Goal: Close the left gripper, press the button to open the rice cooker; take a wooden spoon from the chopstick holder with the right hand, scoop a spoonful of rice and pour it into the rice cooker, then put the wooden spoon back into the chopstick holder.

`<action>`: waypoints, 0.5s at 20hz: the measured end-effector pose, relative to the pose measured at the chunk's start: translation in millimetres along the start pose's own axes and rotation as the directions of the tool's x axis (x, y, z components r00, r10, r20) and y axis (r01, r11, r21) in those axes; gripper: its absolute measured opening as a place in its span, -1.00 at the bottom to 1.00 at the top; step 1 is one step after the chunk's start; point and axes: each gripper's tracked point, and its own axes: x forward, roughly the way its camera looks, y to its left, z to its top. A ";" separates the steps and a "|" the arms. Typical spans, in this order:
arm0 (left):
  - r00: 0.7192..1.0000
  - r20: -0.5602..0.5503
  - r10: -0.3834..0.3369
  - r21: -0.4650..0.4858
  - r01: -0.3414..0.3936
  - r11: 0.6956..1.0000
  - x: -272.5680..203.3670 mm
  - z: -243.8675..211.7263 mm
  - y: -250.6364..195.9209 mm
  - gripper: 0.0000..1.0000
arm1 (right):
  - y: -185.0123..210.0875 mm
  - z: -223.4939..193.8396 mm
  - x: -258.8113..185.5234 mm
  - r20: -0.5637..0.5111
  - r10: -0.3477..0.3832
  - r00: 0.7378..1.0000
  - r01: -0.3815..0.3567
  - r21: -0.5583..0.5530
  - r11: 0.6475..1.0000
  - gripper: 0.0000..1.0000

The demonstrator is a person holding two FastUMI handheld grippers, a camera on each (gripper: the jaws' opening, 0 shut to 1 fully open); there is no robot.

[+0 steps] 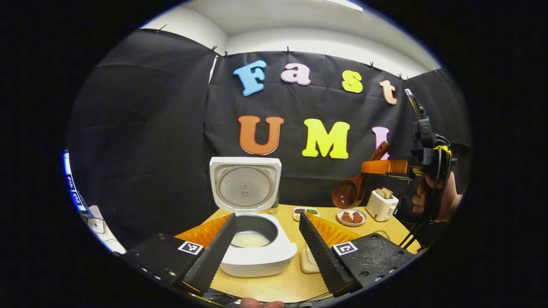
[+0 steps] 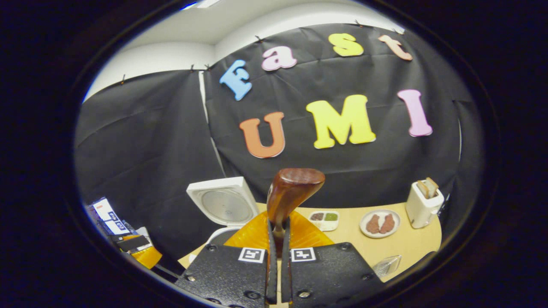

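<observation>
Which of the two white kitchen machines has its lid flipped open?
The rice cooker, close in front of the left gripper. Its round lid stands straight up, showing the pot inside. The toaster farther back has no lid, just bread poking from its slots.

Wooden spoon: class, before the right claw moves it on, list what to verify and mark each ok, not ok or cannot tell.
1. Rice cooker lid open, upright: ok.
2. Wooden spoon clamped between the right claw fingers: ok.
3. Spoon held off the table, right of the cooker: ok.
4. Rice in the spoon bowl: cannot tell.
5. Left claw open, low in front of the cooker: ok.
6. Toaster and meat plate under the spoon's path: cannot tell.
</observation>
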 end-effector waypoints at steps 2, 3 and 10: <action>0.999 -0.008 -0.033 0.017 0.033 0.999 6.0 -0.1 -17.8 0.89 | -44.1 -3.6 -19.0 -0.005 -0.066 0.998 0.066 0.045 0.997 -0.82; 0.999 -0.015 -0.044 0.025 0.044 0.999 5.7 -0.9 -24.7 0.89 | -66.9 -7.3 -29.2 -0.011 -0.101 0.995 0.102 0.071 0.992 -0.82; 0.998 -0.009 -0.070 -0.003 0.070 0.998 18.4 11.5 -63.8 0.89 | -213.6 -62.7 -63.3 -0.103 -0.337 0.936 0.348 0.117 0.930 -0.83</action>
